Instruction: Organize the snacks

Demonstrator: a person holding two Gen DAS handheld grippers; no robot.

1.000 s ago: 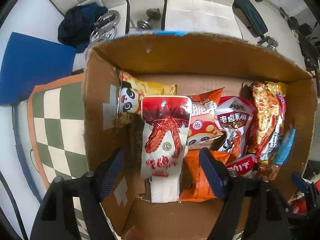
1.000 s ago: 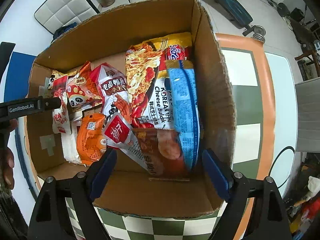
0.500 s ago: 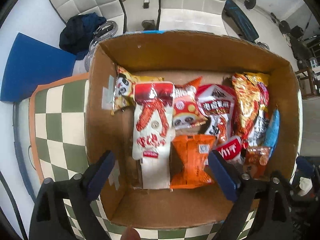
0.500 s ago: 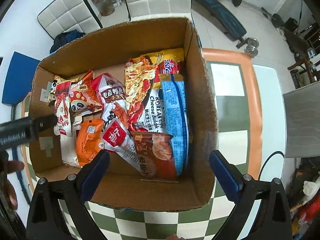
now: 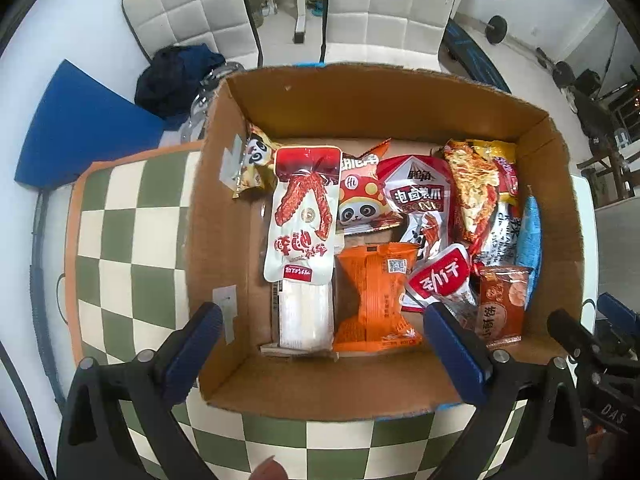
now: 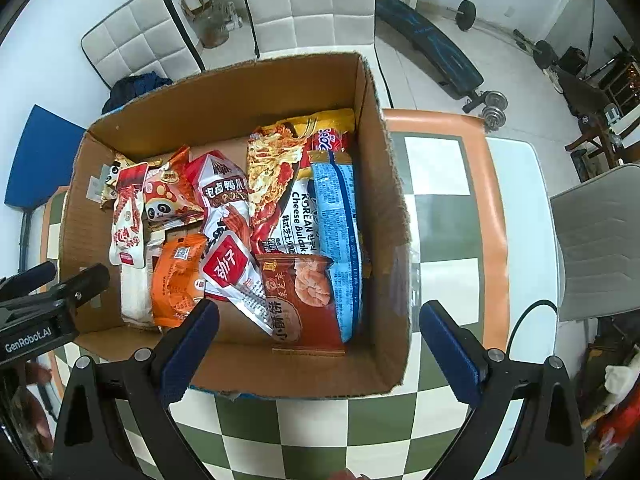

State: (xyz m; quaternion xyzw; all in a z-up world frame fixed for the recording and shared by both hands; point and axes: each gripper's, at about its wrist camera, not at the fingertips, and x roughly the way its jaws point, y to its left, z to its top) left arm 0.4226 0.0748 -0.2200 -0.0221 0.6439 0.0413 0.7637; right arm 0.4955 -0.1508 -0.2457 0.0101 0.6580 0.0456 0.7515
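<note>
A cardboard box (image 5: 360,104) (image 6: 384,184) stands on the checkered table and holds several snack packs laid side by side. Among them are a white-and-red chicken-wing pack (image 5: 302,220) (image 6: 127,216), an orange pack (image 5: 376,292) (image 6: 176,280), a panda chip bag (image 5: 362,200), a Korean cheese noodle pack (image 6: 288,200) and a blue pack (image 6: 340,232). My left gripper (image 5: 320,344) is open and empty above the box's near wall. My right gripper (image 6: 318,340) is open and empty above the near right corner. The left gripper also shows in the right wrist view (image 6: 52,292).
The green-and-cream checkered table (image 5: 120,240) (image 6: 440,208) extends left and right of the box. White padded chairs (image 5: 384,4), a blue mat (image 5: 80,128), dark clothing (image 5: 176,76) and gym weights (image 6: 492,104) lie on the floor beyond. A grey chair (image 6: 600,240) stands at right.
Both grippers have drawn up and back from the box, so the whole box now shows. The left gripper has left the chicken-wing pack lying in the box. Both stay open.
</note>
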